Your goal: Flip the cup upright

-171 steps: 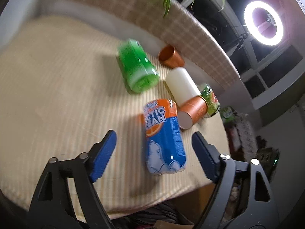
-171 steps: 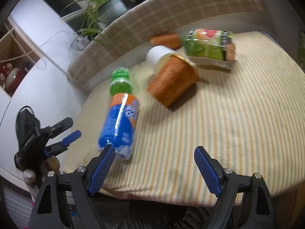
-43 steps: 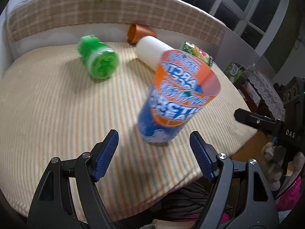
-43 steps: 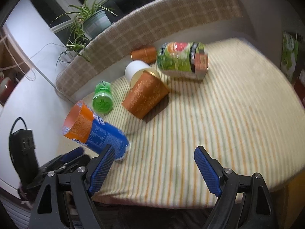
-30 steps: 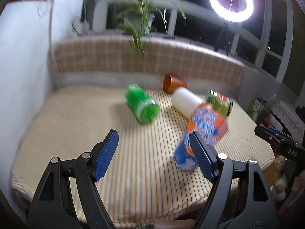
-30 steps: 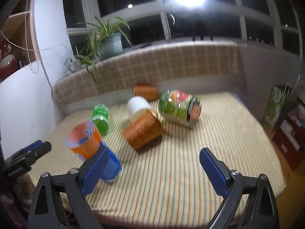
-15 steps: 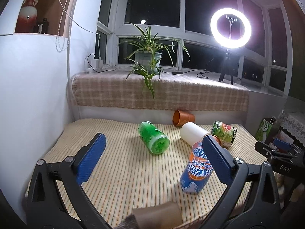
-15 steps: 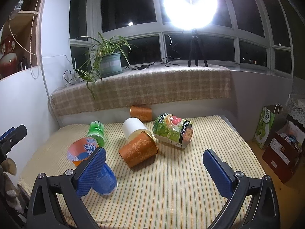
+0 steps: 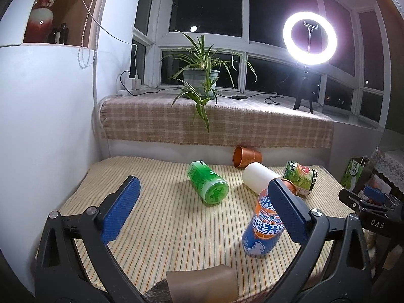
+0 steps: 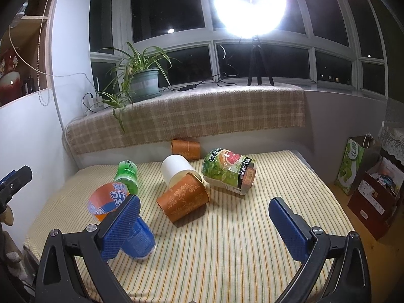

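A blue and orange "Arctic Ocean" cup (image 9: 263,229) stands upright on the striped table, partly behind my left gripper's right finger; it also shows in the right wrist view (image 10: 111,200), partly behind that gripper's left finger. My left gripper (image 9: 202,209) is open and empty, held back above the table's near edge. My right gripper (image 10: 204,223) is open and empty, also held back. The other cups lie on their sides: green (image 9: 208,185), white (image 9: 257,176), copper patterned (image 10: 183,200), green fruit-print (image 10: 228,170) and a second copper one (image 10: 185,147).
The striped table (image 10: 227,252) meets a ledge with a plaid cloth (image 9: 227,123), a potted plant (image 9: 200,78) and a ring light (image 9: 309,38). A white wall (image 9: 45,126) is at the left. Bags and boxes (image 10: 366,176) stand on the floor at the right.
The blue and orange cup went from lying on its side to standing upright. Both grippers have pulled back and up from the table and their views have levelled out.
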